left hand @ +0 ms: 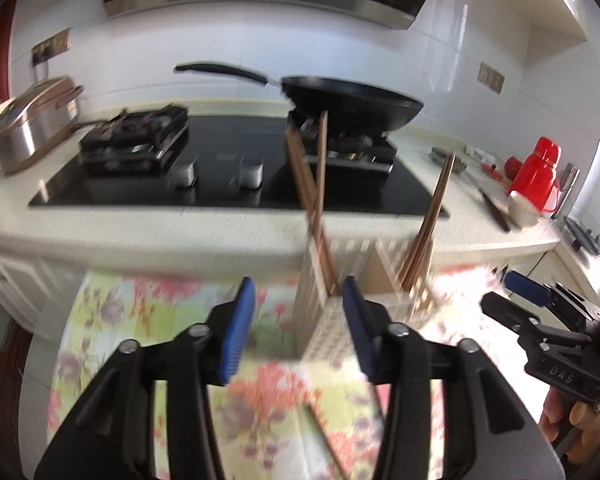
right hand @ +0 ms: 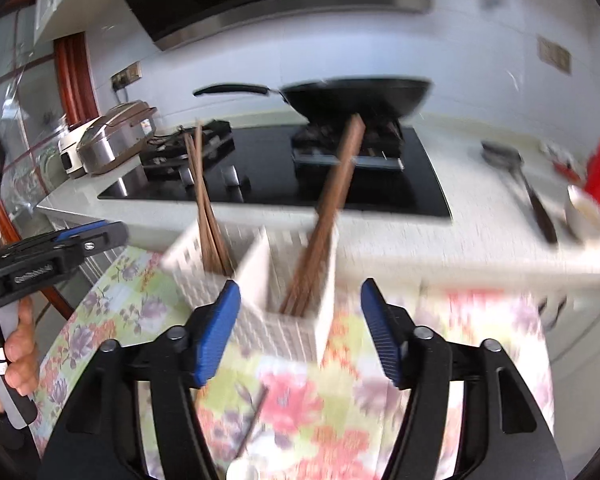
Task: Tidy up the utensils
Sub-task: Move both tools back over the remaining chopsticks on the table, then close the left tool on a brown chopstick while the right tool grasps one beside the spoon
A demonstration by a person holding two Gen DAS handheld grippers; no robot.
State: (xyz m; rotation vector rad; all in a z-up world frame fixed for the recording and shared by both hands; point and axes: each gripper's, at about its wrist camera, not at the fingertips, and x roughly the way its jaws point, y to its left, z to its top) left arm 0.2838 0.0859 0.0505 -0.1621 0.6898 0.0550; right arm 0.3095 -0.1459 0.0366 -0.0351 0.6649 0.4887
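Note:
A white slotted utensil holder (left hand: 324,320) (right hand: 284,320) with two compartments stands on a floral cloth. Brown chopsticks (left hand: 314,196) stand in its left compartment and more chopsticks (left hand: 428,224) in its right one. In the right wrist view the same bundles show as the left chopsticks (right hand: 204,208) and the right chopsticks (right hand: 332,216). My left gripper (left hand: 300,324) is open and empty, just before the holder. My right gripper (right hand: 300,332) is open and empty, close before the holder. A loose chopstick (left hand: 326,440) (right hand: 252,424) lies on the cloth under the grippers.
The floral cloth (left hand: 140,320) covers a table before a counter with a black gas hob (left hand: 228,168), a black wok (left hand: 352,100), a silver cooker (left hand: 32,124), a red flask (left hand: 536,176) and a ladle (right hand: 528,184). The other gripper shows at each view's side (left hand: 548,320) (right hand: 40,256).

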